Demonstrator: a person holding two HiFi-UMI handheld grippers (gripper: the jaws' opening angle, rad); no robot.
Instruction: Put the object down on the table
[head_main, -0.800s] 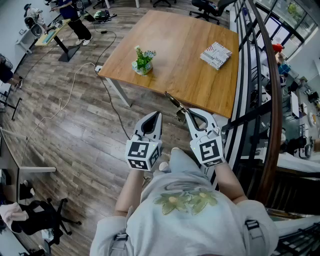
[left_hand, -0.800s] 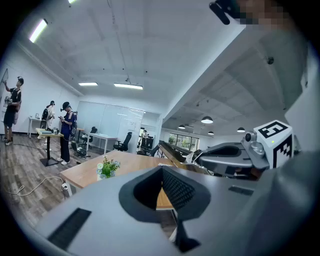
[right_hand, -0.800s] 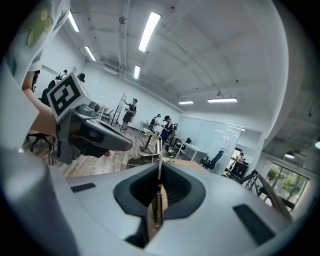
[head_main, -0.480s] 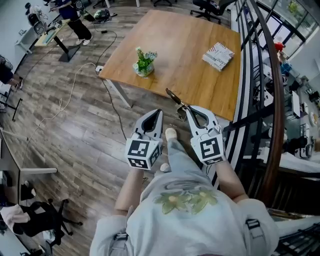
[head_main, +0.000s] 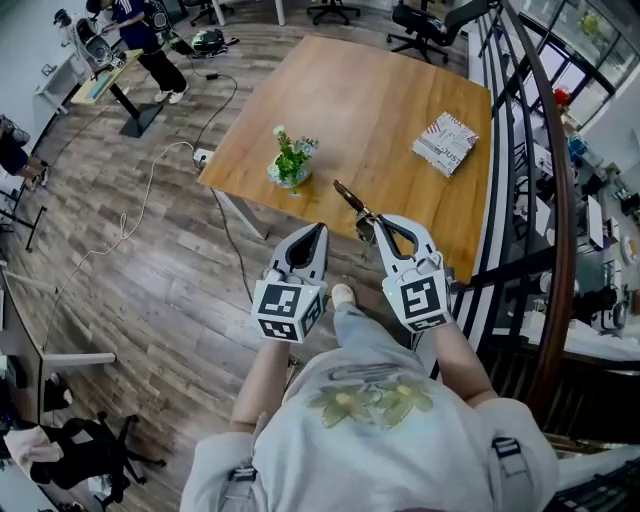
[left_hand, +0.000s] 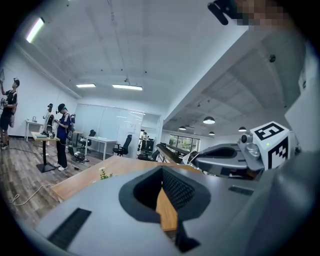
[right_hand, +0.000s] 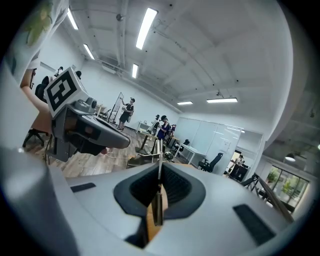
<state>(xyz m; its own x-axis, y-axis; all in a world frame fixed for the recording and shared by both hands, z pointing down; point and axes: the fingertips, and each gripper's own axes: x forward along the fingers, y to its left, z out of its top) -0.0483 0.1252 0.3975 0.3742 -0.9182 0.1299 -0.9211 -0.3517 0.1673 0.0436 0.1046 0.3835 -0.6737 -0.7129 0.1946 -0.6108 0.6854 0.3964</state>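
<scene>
My right gripper (head_main: 374, 221) is shut on a thin dark metal tool (head_main: 349, 196) that sticks out past its tips toward the wooden table (head_main: 380, 100). In the right gripper view the tool (right_hand: 158, 167) stands as a narrow blade pinched between the pads. The tool's tip lies over the table's near edge in the head view. My left gripper (head_main: 319, 231) is held beside the right one over the floor, jaws shut with nothing in them. The left gripper view shows its own jaws (left_hand: 163, 170) together and the right gripper (left_hand: 192, 157) next to it.
A small potted plant (head_main: 290, 161) and a patterned book (head_main: 446, 143) rest on the table. A dark stair railing (head_main: 545, 210) runs along the right. A cable (head_main: 150, 170) trails on the wood floor, a person (head_main: 145, 40) stands far left, and office chairs (head_main: 425, 20) stand behind the table.
The table has drawn nearer to both grippers, and the tool's tip now reaches over its near edge. Both grippers keep their pose and grip.
</scene>
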